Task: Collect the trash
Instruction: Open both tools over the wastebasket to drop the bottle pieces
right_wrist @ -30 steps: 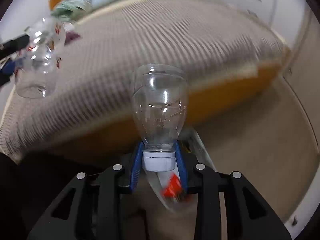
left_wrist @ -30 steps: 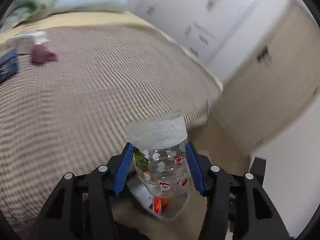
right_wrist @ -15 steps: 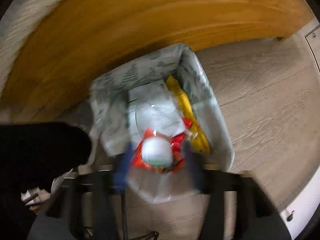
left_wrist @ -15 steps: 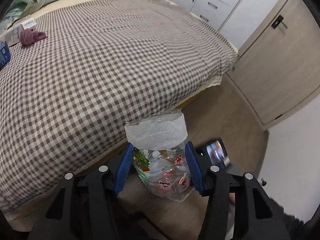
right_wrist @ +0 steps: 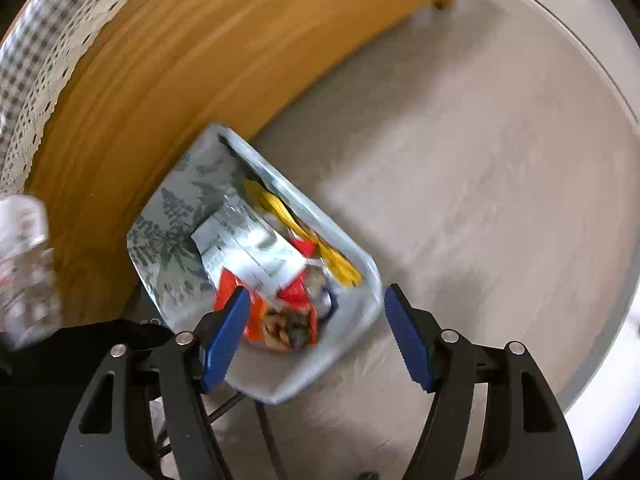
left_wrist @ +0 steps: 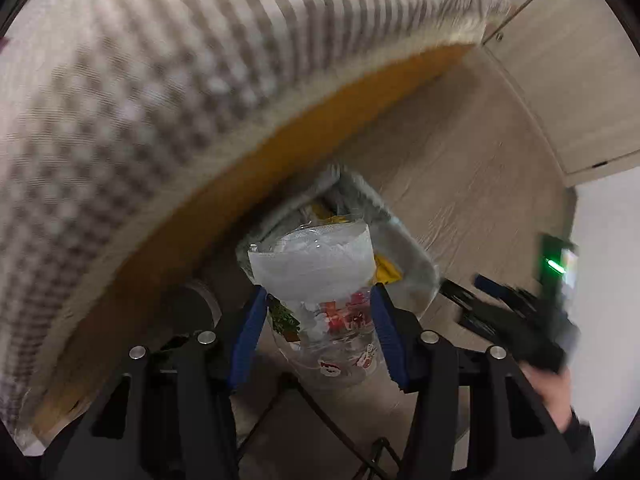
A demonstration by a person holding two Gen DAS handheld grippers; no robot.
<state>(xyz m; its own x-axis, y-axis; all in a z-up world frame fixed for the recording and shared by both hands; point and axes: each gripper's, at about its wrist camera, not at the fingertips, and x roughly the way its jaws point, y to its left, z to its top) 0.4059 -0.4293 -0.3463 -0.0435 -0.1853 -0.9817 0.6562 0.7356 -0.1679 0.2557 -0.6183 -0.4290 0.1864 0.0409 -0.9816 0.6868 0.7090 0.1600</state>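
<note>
My left gripper (left_wrist: pixel 318 332) is shut on a clear plastic bottle (left_wrist: pixel 320 280) with a white label band and Christmas prints, held above the trash bin (left_wrist: pixel 416 264). My right gripper (right_wrist: pixel 316 332) is open and empty, just above the same grey leaf-patterned bin (right_wrist: pixel 172 220). The bin holds a clear bottle (right_wrist: pixel 248 248), red and yellow wrappers (right_wrist: pixel 296 288) and other scraps. The left gripper's printed bottle shows blurred at the left edge of the right wrist view (right_wrist: pixel 24 264).
The bin stands on the wood-look floor (right_wrist: pixel 480 160) against the orange wooden bed frame (right_wrist: pixel 180 60). A checked bedspread (left_wrist: pixel 160 80) hangs over it. A beige cupboard door (left_wrist: pixel 568 80) is at the right. The right gripper and hand show at the right of the left wrist view (left_wrist: pixel 532 332).
My right gripper has opened and dropped its clear bottle into the bin. My left gripper has swung down from the bed to above the bin, still holding its bottle.
</note>
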